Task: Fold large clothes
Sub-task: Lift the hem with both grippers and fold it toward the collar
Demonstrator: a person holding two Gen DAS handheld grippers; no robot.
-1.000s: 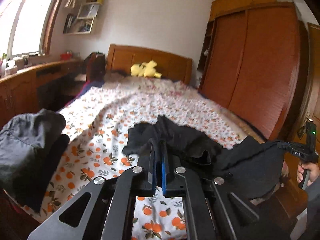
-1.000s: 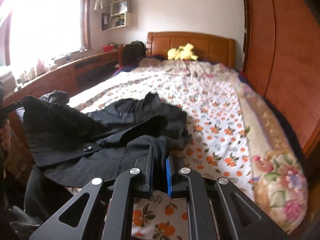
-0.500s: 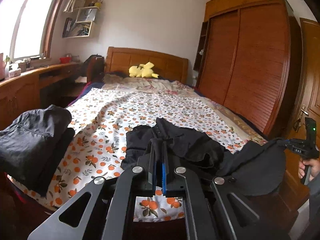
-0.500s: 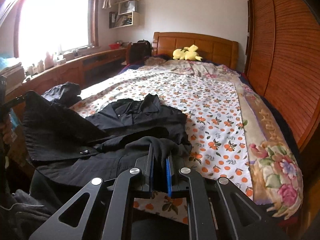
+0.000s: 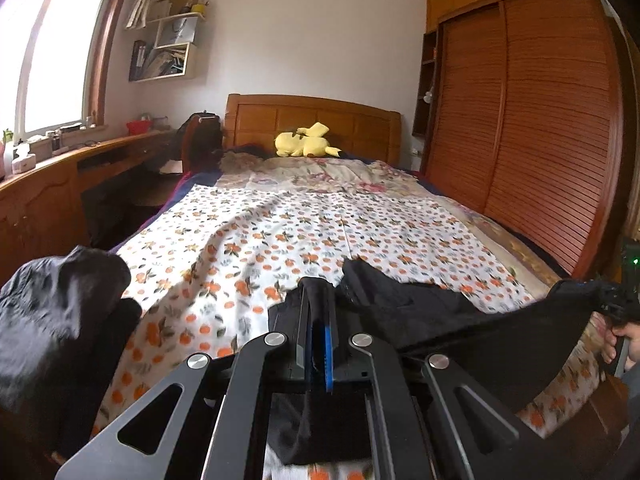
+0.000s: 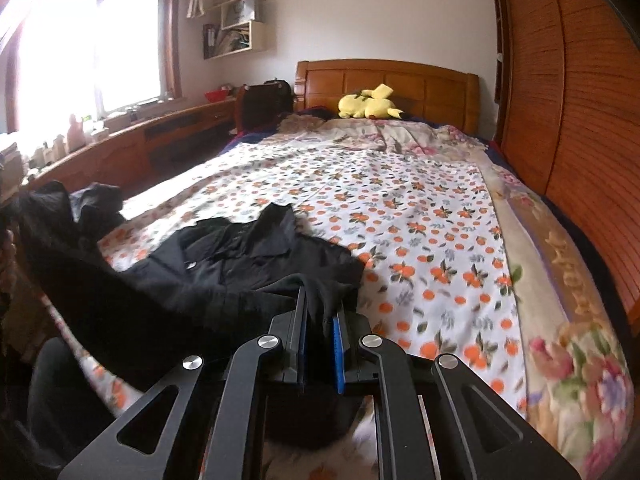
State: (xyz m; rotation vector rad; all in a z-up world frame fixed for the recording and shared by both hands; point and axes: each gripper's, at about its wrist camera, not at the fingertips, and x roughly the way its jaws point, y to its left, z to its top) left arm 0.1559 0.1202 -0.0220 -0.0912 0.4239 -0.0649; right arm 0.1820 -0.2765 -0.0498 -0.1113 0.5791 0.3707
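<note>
A black collared shirt lies at the foot of the bed, its collar toward the headboard. My left gripper is shut on the shirt's hem at one lower corner, black cloth pinched between its blue pads. My right gripper is shut on the hem at the other corner. The cloth hangs stretched between both grippers over the bed's foot edge. In the left wrist view the right gripper and a hand appear at the far right. The lower part of the shirt droops out of sight beneath the grippers.
The bed wears an orange-print sheet; a yellow plush toy sits by the wooden headboard. A pile of dark folded clothes rests at the bed's left corner. A wooden wardrobe stands at the right, a desk under the window at the left.
Both grippers have drawn back from the headboard and sunk slightly, pulling the shirt toward the foot edge. The hem now hangs off the bed. Both stay shut on the cloth.
</note>
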